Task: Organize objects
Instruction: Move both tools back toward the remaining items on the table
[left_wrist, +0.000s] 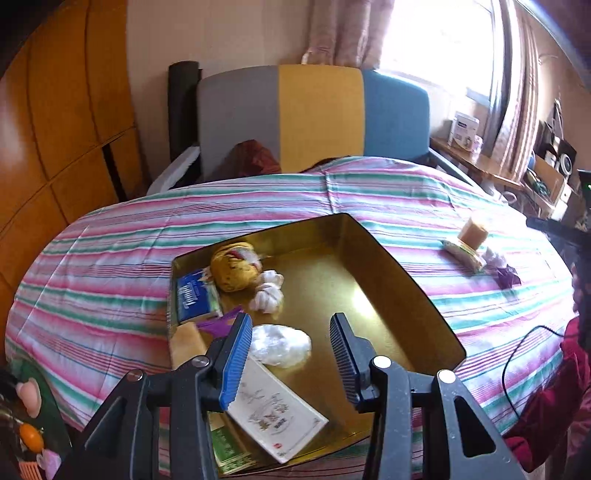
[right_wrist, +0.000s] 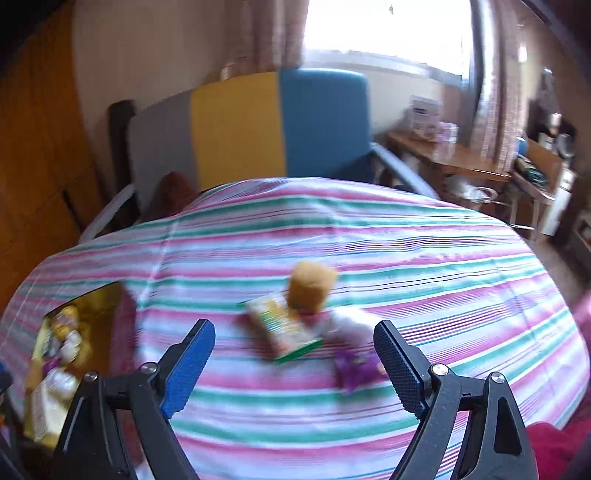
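1. Snack packet (right_wrist: 284, 326) and tan cup (right_wrist: 310, 290) sit on the striped bed (right_wrist: 406, 266), right of the gold tray (left_wrist: 399, 280).
2. Right tongs (right_wrist: 293, 358) spread wide, empty; left tongs (left_wrist: 291, 354) part-spread, empty, over the tray.
3. Risk, I'd say: grabbing the packet could tip the touching cup.

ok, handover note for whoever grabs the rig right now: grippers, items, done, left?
Left gripper: open, empty, over the gold tray.
Right gripper: open, empty, facing the loose pile on the striped cloth.
Done: yellow ball, blue box, white wad and white card box are in the tray.
Left: brown cup, green-edged packet, purple wrapper still on the cloth.
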